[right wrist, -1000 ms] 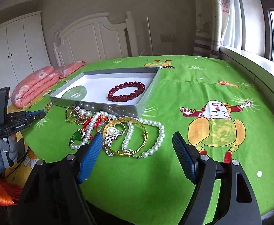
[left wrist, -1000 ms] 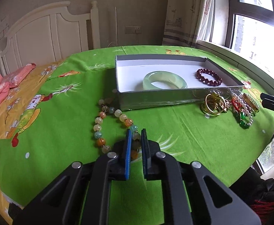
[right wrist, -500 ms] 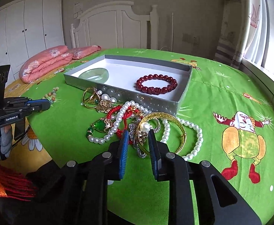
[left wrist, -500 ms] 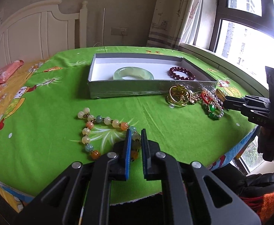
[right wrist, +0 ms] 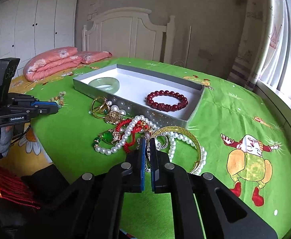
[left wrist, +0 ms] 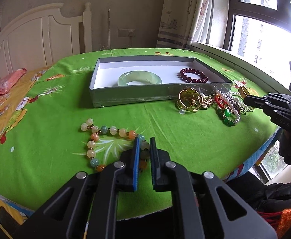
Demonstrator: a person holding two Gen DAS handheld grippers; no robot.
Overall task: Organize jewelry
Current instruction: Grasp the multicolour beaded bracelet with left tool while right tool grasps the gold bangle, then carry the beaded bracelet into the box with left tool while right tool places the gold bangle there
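A round desk (left wrist: 185,139) under a bright green cartoon cloth carries an open grey box (left wrist: 125,99) at its far middle. In the box lie a pale jade bangle (left wrist: 139,78) on the left and a dark red bead bracelet (left wrist: 193,75) on the right.

The left claw (left wrist: 144,149) is closed on a multicoloured bead strand (left wrist: 103,130), which trails away to the left on the cloth, near of the box.

The right claw (right wrist: 147,149), whose jaws have just been closing, is pinched shut on a glittery piece in the tangled jewellery pile (right wrist: 137,135), just near of the box wall. The box lies straight beyond both claws.

A white headboard (right wrist: 129,31), a folded pink quilt (right wrist: 53,61) and a curtained window (left wrist: 265,20) are seen behind.
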